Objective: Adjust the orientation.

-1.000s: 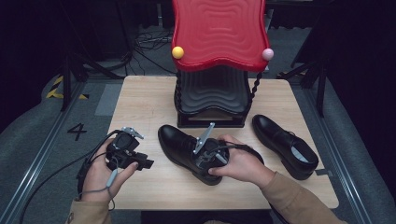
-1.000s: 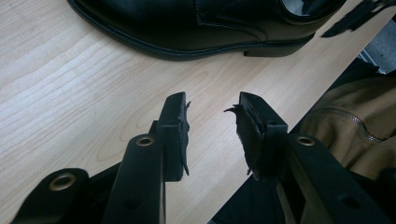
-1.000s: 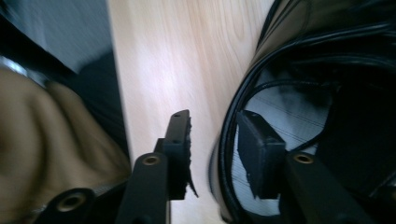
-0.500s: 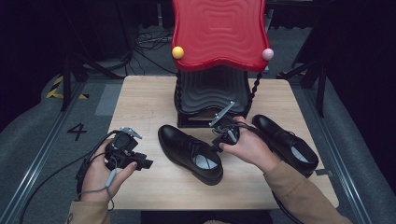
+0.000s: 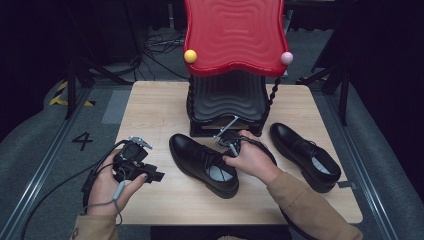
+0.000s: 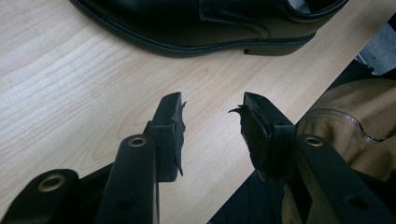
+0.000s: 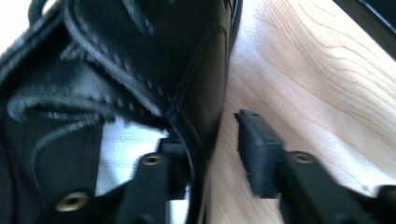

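Right gripper (image 7: 210, 154) straddles my near shoe's (image 5: 202, 162) collar at mid-table, jaws just closing, a gap still outside; heel points toward me. Left gripper (image 6: 212, 133) gapes empty, farther off.

Tan sleeves (image 5: 300, 200) with a zipper (image 6: 343, 122), black left tool (image 5: 134, 165) with grey cable (image 5: 102, 200), black right tool (image 5: 229, 141) with grey plate, brass-ringed screw holes, worn rubber pads (image 6: 177, 126)
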Motion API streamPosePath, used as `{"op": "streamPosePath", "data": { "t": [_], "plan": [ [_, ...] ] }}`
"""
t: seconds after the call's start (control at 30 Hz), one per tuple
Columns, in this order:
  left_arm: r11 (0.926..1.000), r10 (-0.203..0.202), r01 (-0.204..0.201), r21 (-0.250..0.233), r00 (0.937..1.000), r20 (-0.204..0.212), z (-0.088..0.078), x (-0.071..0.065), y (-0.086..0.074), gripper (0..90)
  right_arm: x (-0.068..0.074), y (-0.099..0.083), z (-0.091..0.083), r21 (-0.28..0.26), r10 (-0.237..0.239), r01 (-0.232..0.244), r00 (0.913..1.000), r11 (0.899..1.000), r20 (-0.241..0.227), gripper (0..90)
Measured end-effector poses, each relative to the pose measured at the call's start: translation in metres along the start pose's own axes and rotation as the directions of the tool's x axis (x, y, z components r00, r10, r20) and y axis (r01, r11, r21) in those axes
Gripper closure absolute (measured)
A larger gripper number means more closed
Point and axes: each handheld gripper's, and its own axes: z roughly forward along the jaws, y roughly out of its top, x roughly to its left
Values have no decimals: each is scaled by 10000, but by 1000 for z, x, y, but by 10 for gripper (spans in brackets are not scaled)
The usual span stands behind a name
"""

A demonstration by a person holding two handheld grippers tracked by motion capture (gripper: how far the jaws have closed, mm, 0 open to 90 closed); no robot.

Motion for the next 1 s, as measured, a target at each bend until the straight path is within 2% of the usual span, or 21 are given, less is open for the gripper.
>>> {"op": "streamPosePath", "data": {
  "t": [0.03, 0.1, 0.27, 0.47, 0.6, 0.67, 0.8, 0.83, 1.0],
  "plan": [
    [10000, 18, -18, 10, 10000, 0, 0, 0, 0, 596, 1, 0, 0, 62, 188, -187, 9997, 9998, -128, 819],
    [10000, 32, -32, 21, 10000, 18, 0, 1, -1, 601, 2, 0, -1, 12, 494, -494, 9987, 9988, -118, 858],
    [10000, -13, 13, 16, 10000, -3, 0, 2, 0, 607, 1, -4, -4, -327, 1342, -1356, 9900, 9902, -435, 870],
    [10000, 52, -53, 59, 9999, 106, 3, 3, 5, 609, 2, -17, -18, -735, 1624, -1656, 9856, 9835, -464, 873],
    [9997, 205, -206, 87, 9997, 149, 6, 4, 12, 610, -1, -33, -30, -927, 2062, -2125, 9758, 9728, -727, 873],
    [9996, 269, -270, 83, 9995, 152, 7, 4, 14, 610, -3, -38, -33, -933, 2149, -2221, 9732, 9705, -814, 873],
    [9988, 458, -463, 148, 9984, 321, 13, 0, 26, 610, -9, -63, -46, -1093, 2851, -2923, 9554, 9501, -770, 871],
    [9988, 458, -463, 148, 9984, 321, 13, 0, 26, 609, -9, -63, -46, -1093, 2851, -2923, 9554, 9501, -770, 871],
    [9961, 829, -842, 258, 9955, 458, 21, -3, 40, 608, -24, -90, -49, -1086, 3856, -3923, 9194, 9134, -783, 868]
  ]
}}
